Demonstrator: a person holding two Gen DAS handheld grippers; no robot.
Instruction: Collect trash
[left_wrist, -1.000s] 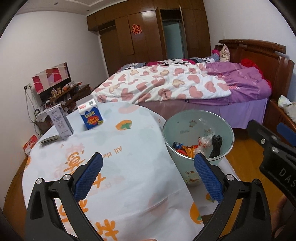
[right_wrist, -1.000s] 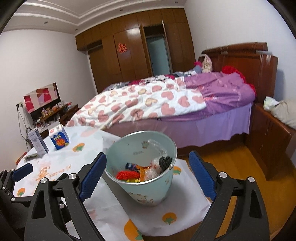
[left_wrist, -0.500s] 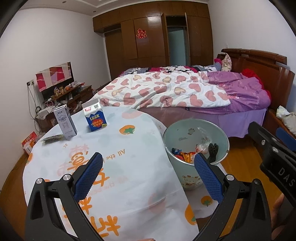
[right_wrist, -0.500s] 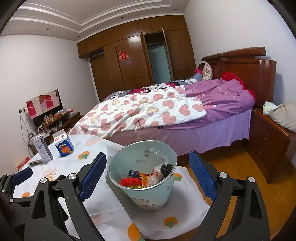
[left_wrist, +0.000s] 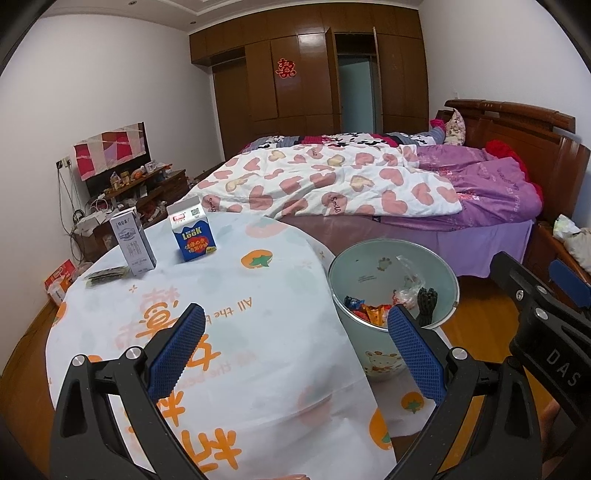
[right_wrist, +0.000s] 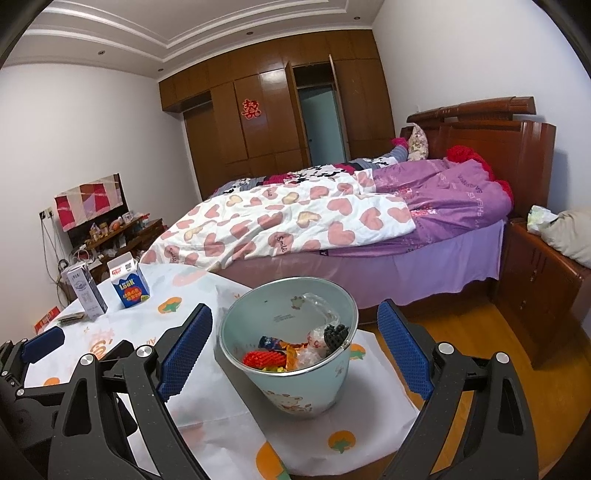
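Cartons (left_wrist: 164, 236), two, stand on table (left_wrist: 258, 332); one bucket (right_wrist: 295, 384).

A home bedroom: a bed (right_wrist: 369, 221) with a heart quilt (right_wrist: 280, 225) lies at 1 o'clock, a wooden wardrobe (right_wrist: 266, 122) at 12, a cluttered sideboard (right_wrist: 114, 236) at 10, a nightstand (right_wrist: 543, 291) at 3.

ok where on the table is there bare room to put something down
The wide middle of the tablecloth, between the cartons and the left gripper, is bare. Crowded: far edge with grey carton, blue carton, flat packet; right side holds the bucket.
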